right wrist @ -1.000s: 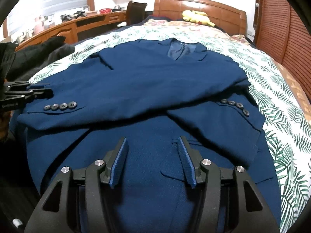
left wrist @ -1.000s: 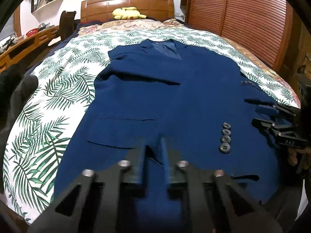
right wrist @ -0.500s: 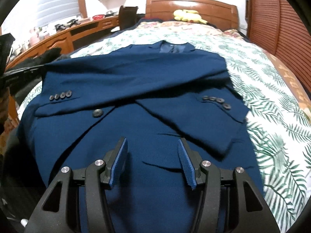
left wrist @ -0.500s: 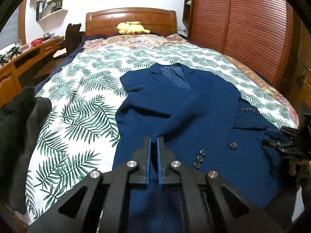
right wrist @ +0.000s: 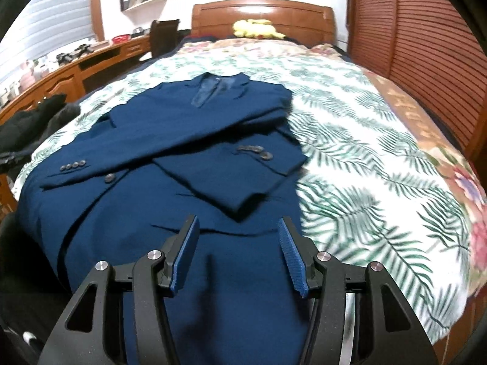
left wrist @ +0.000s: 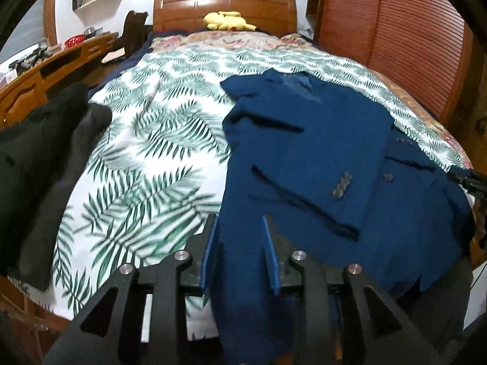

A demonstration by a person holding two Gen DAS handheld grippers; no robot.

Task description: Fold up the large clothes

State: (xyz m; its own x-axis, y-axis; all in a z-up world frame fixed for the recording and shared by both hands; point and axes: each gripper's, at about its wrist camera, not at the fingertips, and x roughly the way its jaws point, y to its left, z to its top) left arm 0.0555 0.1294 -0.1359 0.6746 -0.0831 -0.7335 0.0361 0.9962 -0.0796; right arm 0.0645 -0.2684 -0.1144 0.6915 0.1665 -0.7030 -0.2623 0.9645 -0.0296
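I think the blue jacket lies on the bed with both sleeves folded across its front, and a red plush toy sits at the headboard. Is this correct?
Not fully: the plush toy is yellow, as the right wrist view shows. The blue jacket does lie on the bed with both sleeves folded across its front.

A home bedroom: wooden bed (left wrist: 225,4), leaf-print bedspread (left wrist: 146,164), desk (left wrist: 45,70)

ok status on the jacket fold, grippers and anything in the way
Left gripper just opening, jacket hem between its pads. Right gripper open, empty. Blue jacket flat, sleeves crossed. Black clothes aside.
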